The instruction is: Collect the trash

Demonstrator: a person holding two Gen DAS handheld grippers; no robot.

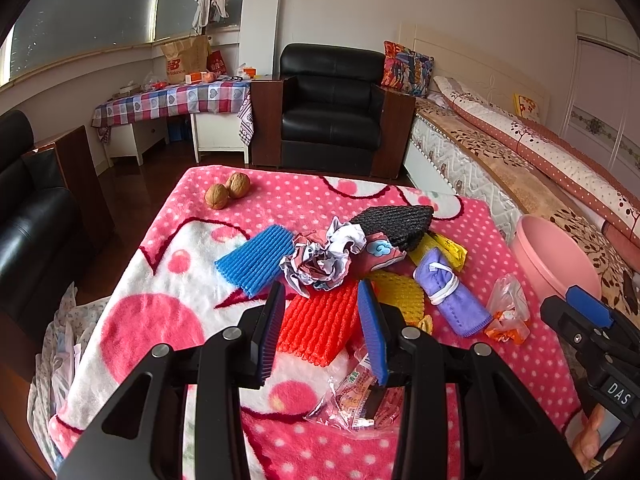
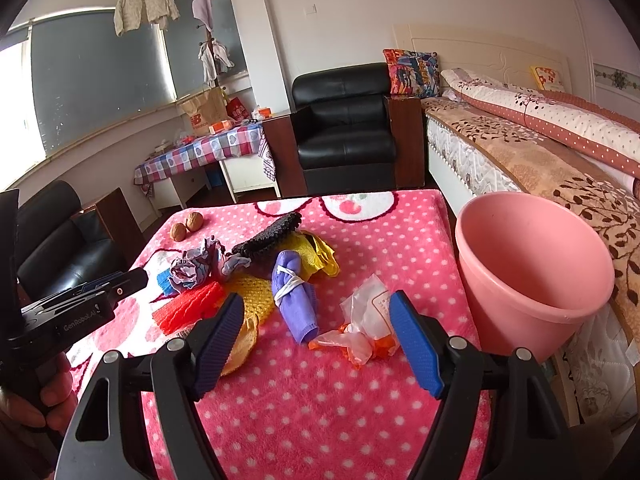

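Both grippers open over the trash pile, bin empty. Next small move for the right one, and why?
Probably ease the right gripper forward and down onto the clear-and-orange wrapper. Its jaws stand open and empty, the wrapper lies apart from the pile just ahead between the fingers, and the pink bin sits close on that side.

Apparently a home bedroom: bed (image 2: 520, 148), armchair (image 2: 344, 128), hung clothes (image 2: 146, 4).

Left gripper (image 1: 322, 326): held tilted downward, jaws spread, nothing clamped between blue pads. Right gripper (image 2: 318, 338): held tilted downward at scene right, jaws spread wide, pads clear of contact. Left hand (image 2: 36, 396): wrapped around left gripper handle, near left.
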